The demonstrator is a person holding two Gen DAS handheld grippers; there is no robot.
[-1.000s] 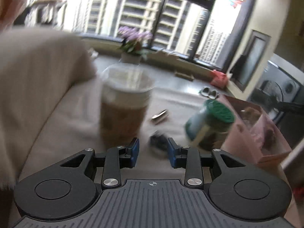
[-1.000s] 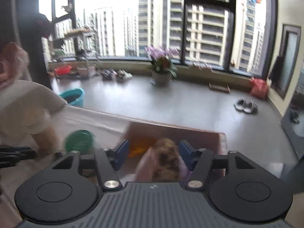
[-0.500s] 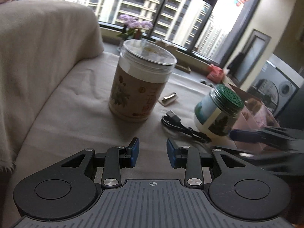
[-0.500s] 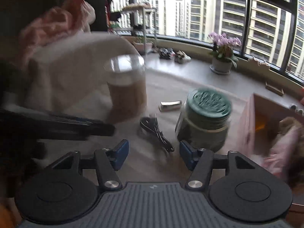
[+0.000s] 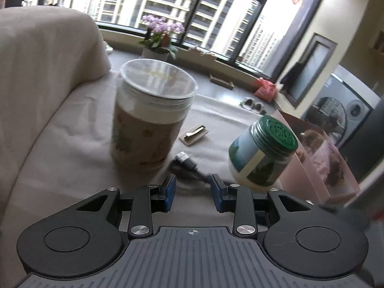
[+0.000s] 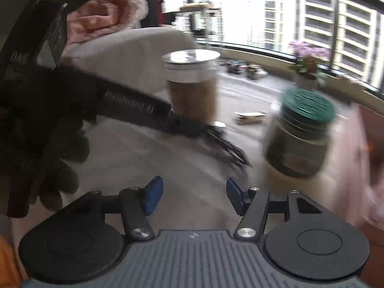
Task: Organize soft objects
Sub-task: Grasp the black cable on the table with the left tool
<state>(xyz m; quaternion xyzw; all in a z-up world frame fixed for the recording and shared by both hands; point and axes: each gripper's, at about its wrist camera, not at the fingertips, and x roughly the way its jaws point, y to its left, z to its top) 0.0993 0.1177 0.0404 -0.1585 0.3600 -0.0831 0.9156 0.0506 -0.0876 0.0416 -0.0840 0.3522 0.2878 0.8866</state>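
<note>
A black USB cable (image 5: 186, 162) lies coiled on the beige sofa cover. My left gripper (image 5: 193, 190) stands open right behind it, and its blue pads do not press on the cable. In the right wrist view the left gripper (image 6: 189, 128) reaches in from the left, its tip at the cable (image 6: 226, 147). My right gripper (image 6: 194, 192) is open over bare cover, nearer than the cable, with nothing between its fingers. An open pink box (image 5: 295, 175) at the right holds a brown and a pink plush toy (image 5: 322, 156).
A tall jar with a clear lid (image 5: 151, 120) and a green-lidded jar (image 5: 264, 151) stand on either side of the cable. A small tan clip (image 5: 194, 135) lies behind it. The sofa arm (image 5: 43, 60) rises at the left, with a pink cloth (image 6: 100, 19) on top.
My right gripper has swung left and down, away from the pink box, to face the cable and the jars. The left gripper has stayed behind the cable.
</note>
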